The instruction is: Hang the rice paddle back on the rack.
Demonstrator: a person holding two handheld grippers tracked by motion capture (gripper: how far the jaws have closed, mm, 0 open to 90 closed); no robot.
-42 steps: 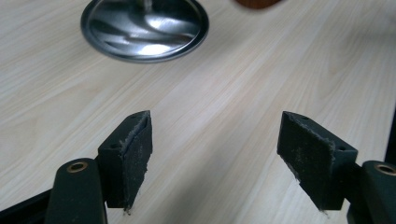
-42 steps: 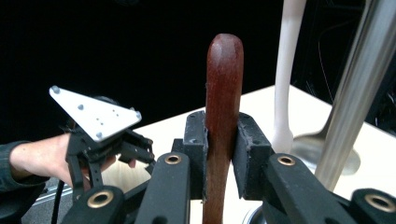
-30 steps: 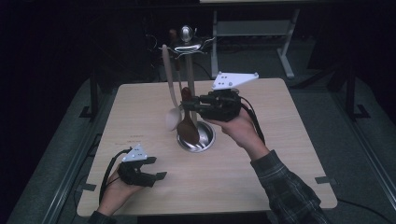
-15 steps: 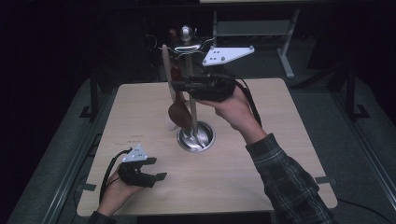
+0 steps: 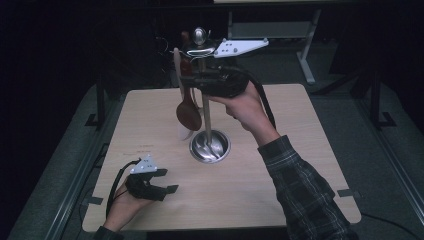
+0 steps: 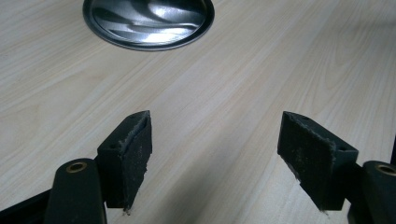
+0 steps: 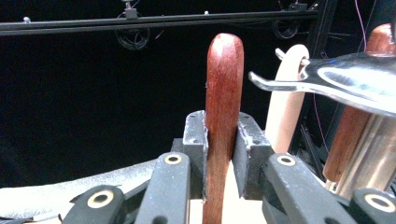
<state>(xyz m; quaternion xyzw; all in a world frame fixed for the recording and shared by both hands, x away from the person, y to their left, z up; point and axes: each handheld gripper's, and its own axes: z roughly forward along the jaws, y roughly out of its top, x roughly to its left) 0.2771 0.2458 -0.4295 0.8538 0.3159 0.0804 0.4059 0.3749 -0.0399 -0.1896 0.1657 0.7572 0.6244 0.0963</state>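
Note:
A metal utensil stand (image 5: 205, 107) rises from a round steel base (image 5: 210, 147) at the table's middle. My right gripper (image 5: 194, 80) is up by the stand's hooks, shut on the handle of a dark wooden spoon (image 5: 188, 115) that hangs bowl down. In the right gripper view the pads (image 7: 194, 140) clamp that red-brown handle (image 7: 224, 88), with my right gripper (image 7: 219, 140) upright. A pale wooden spoon (image 5: 177, 65) hangs from a hook (image 7: 280, 84) just beside it. My left gripper (image 5: 167, 181) rests at the table's near left, open and empty; its pads (image 6: 135, 154) face the steel base (image 6: 149, 23).
Another brown handle (image 7: 348, 135) hangs behind the stand's pole at the right of the right gripper view. The light wooden table (image 5: 280, 170) has dark floor and metal frames (image 5: 305, 45) around it. The person's plaid sleeve (image 5: 300, 190) crosses the table's right half.
My right gripper has risen from near the steel base to the hooks' height, carrying the dark spoon up with it. The left gripper stayed put.

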